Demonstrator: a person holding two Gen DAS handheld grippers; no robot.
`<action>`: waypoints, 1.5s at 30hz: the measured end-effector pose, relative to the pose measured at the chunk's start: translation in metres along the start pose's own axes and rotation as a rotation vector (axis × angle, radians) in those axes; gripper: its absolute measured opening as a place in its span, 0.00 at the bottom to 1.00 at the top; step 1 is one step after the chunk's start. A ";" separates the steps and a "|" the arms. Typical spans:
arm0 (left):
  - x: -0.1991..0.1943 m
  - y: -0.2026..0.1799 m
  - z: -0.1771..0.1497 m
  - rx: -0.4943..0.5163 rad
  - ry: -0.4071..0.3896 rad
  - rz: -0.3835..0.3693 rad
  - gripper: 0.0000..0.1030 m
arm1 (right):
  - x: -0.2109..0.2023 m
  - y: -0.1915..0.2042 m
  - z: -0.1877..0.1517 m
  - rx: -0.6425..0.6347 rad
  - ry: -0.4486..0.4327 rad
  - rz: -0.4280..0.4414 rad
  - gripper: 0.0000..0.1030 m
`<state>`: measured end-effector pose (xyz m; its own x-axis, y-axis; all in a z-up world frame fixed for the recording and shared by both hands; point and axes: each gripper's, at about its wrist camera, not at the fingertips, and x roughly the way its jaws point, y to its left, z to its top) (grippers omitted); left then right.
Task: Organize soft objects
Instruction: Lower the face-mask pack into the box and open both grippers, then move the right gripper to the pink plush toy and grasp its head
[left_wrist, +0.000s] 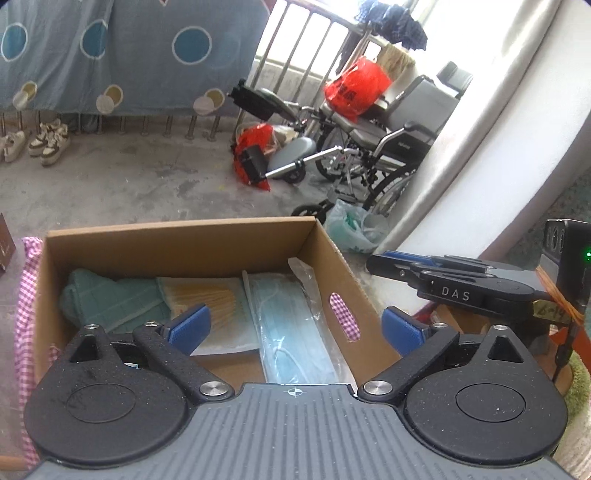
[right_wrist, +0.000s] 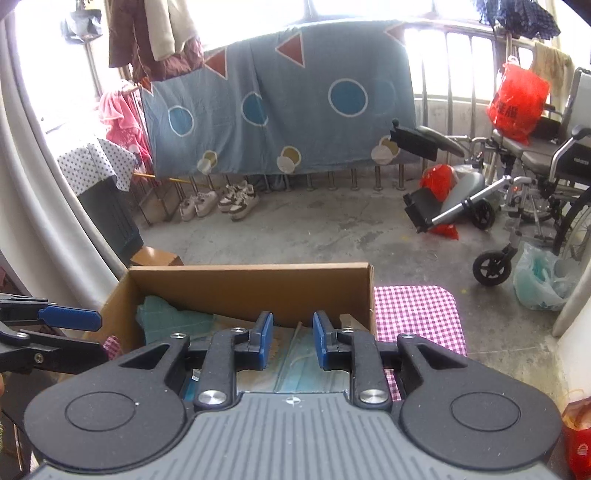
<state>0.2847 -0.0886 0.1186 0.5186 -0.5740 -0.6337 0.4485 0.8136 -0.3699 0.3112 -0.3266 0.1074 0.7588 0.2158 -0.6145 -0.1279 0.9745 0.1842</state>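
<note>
1. Soft objects sit inside the cardboard box (left_wrist: 184, 240): a green cloth (left_wrist: 110, 299) against its far left corner, a flat packet of yellowish sheets (left_wrist: 218, 295) in the middle, and a clear-wrapped pack of blue face masks (left_wrist: 291, 332) along its right wall. The box rests on a pink checked cloth (right_wrist: 417, 314) that covers the counter and shows past the box's right side.

2. The step in hand looks like a release and pull-back over the box, so doing it well means lifting both tools straight clear of the rim without snagging the mask pack's wrapper or the box walls, and checking that the items lie flat rather than propped on one another.

3. The left tool (left_wrist: 295, 325) stands wide open above the box; nothing lies between its blue pads (left_wrist: 192, 325), and nothing is touched.

4. The right tool (right_wrist: 293, 339) has a narrow gap between its pads, and that gap looks empty. It hovers over the near right part of the box, above the mask pack; whether the pad tips brush the wrapper is hard to tell from this angle.

5. The next soft item to gather is not in view.
</note>
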 end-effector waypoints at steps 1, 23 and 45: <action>-0.013 0.000 -0.003 0.008 -0.017 0.003 0.99 | -0.011 0.005 0.001 -0.002 -0.020 0.009 0.42; -0.116 -0.001 -0.169 0.156 -0.119 -0.009 1.00 | -0.215 0.077 -0.105 0.051 -0.289 0.128 1.00; 0.004 -0.066 -0.235 0.406 0.245 -0.097 1.00 | -0.109 0.001 -0.274 0.587 0.159 0.025 1.00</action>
<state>0.0863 -0.1229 -0.0193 0.2956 -0.5667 -0.7691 0.7593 0.6279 -0.1709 0.0531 -0.3319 -0.0356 0.6496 0.2884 -0.7034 0.2635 0.7825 0.5642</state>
